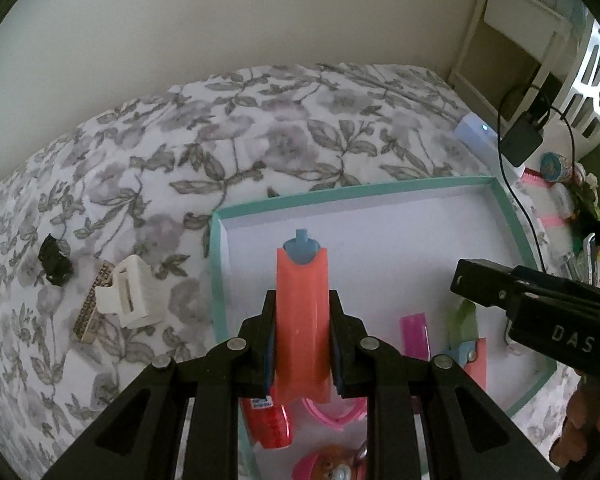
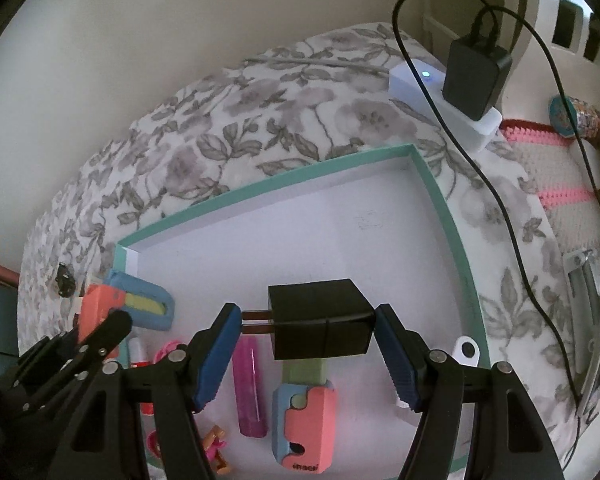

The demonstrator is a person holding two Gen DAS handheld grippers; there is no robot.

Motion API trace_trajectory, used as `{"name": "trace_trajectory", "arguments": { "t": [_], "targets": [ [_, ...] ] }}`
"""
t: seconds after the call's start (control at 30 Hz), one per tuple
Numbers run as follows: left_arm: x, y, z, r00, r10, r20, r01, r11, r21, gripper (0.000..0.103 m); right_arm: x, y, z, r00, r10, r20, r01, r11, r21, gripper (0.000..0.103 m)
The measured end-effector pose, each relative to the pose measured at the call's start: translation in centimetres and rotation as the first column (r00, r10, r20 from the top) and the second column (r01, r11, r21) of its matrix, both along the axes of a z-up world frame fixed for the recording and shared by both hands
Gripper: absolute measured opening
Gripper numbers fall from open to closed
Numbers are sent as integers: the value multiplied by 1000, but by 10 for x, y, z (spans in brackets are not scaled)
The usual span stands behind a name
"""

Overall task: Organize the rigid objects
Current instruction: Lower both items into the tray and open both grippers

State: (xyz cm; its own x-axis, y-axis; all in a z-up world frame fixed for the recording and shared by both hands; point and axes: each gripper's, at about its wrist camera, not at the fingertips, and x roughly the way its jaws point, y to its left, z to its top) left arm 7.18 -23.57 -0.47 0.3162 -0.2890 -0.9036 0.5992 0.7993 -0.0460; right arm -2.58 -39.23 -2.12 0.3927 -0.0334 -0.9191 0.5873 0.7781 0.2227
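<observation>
The left gripper (image 1: 302,356) has its jaws closed on a coral clip (image 1: 301,320), held over the near-left part of a teal-rimmed tray (image 1: 380,189) that lies on a floral bed (image 1: 260,128). The clip's long axis runs straight out along the fingers, its blue tip pointing to the tray's far side. The right wrist view shows this clip from the side, at the tray's left edge, with a blue and yellow part (image 2: 148,305) sticking out to the right that the left view does not show.

The right gripper (image 2: 308,350) grips a black plug (image 2: 320,326) over the middle of the tray. The plug lies crosswise, its two prongs (image 2: 254,322) pointing left against the left pad, its body against the right pad. In the left view only a black finger of that gripper shows, at the right; the plug is hidden there.

On the tray floor beneath lie a pink tube (image 2: 252,392), its long axis near to far, and a second coral and blue clip (image 2: 305,424) just right of it. Near the left corner are a red item (image 1: 269,424) and pink pieces, too cut off to name for sure.

Only the left view shows, left of the tray on the bed, a white claw clip (image 1: 131,294), a studded barrette (image 1: 94,307) touching it, and a small black clip (image 1: 55,260) farther left. A white charger block (image 2: 440,98) lies beyond the tray's far-right corner.
</observation>
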Motion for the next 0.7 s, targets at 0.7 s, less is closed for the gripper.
{"name": "trace_trajectory", "arguments": {
  "t": [0.7],
  "targets": [
    [20,-16,-40,999,18,-42,-18,1000,7,23,27,10,-15,993,114,-41,-118,983,-139,70]
  ]
}}
